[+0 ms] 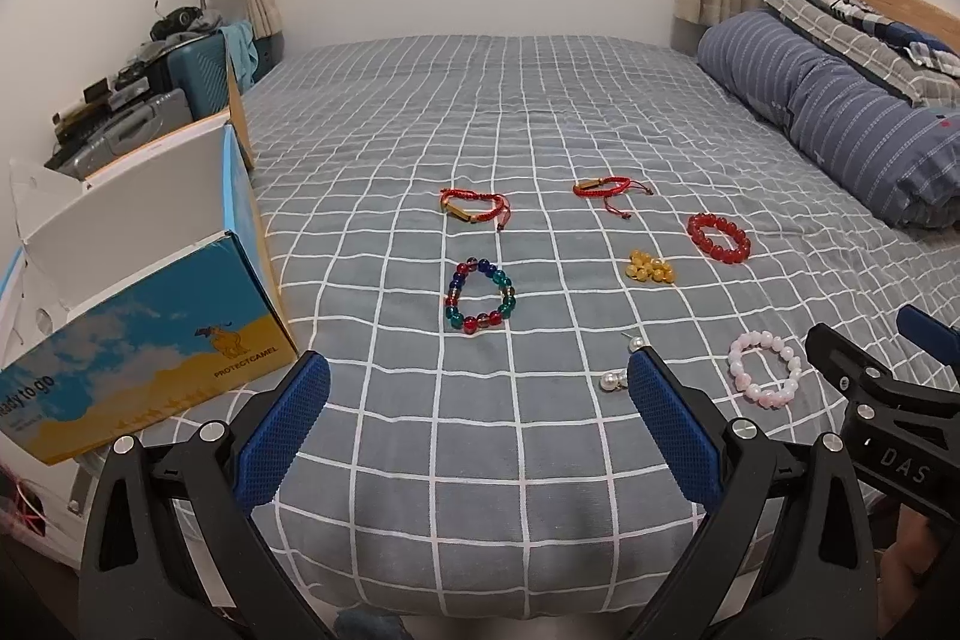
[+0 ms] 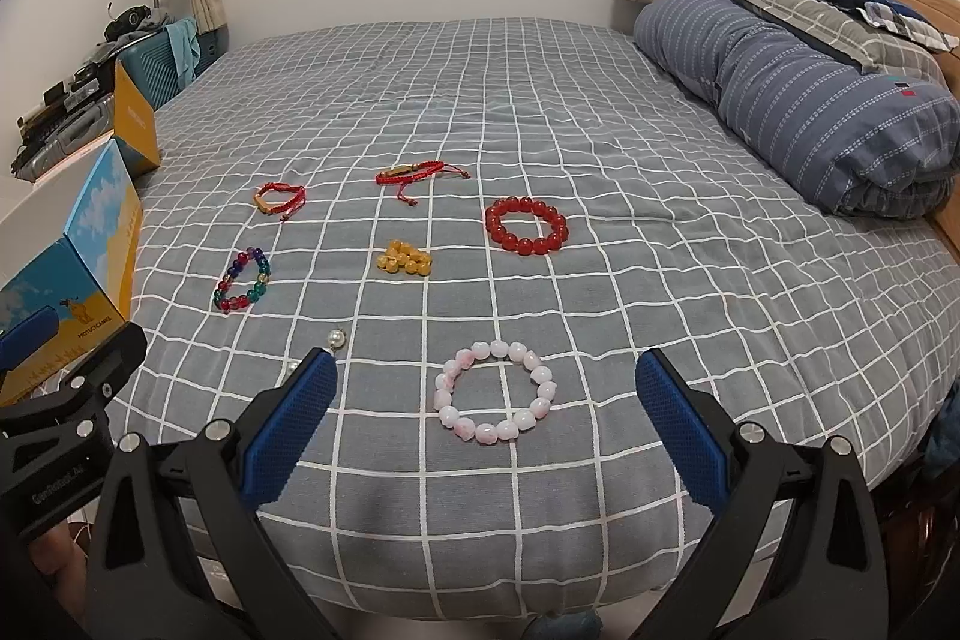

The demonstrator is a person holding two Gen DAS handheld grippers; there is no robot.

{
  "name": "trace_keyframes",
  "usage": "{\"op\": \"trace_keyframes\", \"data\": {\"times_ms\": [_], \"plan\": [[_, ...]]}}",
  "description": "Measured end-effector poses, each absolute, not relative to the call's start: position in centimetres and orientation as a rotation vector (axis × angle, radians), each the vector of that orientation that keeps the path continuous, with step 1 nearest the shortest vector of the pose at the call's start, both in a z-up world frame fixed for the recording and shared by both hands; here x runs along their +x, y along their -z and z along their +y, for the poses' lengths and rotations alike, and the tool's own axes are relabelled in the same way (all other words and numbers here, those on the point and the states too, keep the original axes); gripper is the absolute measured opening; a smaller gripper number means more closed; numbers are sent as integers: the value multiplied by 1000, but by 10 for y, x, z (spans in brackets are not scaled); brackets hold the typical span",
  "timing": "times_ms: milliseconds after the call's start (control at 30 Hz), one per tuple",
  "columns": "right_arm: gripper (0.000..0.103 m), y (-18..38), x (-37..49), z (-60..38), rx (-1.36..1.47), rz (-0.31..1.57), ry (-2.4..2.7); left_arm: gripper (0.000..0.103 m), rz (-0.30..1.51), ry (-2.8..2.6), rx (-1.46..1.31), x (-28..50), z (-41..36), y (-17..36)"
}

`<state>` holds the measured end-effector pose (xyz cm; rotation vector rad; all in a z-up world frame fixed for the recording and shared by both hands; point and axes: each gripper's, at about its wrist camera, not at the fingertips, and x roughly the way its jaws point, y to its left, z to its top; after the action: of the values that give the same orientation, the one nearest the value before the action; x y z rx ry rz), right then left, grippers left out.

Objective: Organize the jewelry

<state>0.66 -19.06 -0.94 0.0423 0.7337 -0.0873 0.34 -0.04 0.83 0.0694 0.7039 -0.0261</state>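
Both sets of fingers spread wide, grasping nothing: left gripper (image 1: 478, 421), right gripper (image 2: 487, 415). Between the right fingers, a ring of glossy pink-white beads (image 2: 494, 391) on the gridded grey bed sheet (image 2: 540, 100). Beyond the left fingers, a multicolour glass-bead bracelet (image 1: 480, 295); just beside its right pad, pearl earrings (image 1: 615, 379). Left of them, a cardboard box (image 1: 150, 340) printed "PROTECTCAMEL".

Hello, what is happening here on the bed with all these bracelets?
A person holds a gripper in each hand over a bed, about to tidy jewelry. Both the left tool and the right tool are open and hold nothing. The pink bead bracelet lies just ahead of the right tool. Still on the cover are the multicolor bracelet, the red bead bracelet, two red cord bracelets, yellow beads and pearl earrings. An open box waits at the left.
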Motion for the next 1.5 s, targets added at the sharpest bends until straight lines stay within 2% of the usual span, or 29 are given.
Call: {"op": "trace_keyframes", "data": {"times_ms": [1500], "plan": [[96,9,6,-191,41,729,90,98,726,22,56,7,2,-6]]}}
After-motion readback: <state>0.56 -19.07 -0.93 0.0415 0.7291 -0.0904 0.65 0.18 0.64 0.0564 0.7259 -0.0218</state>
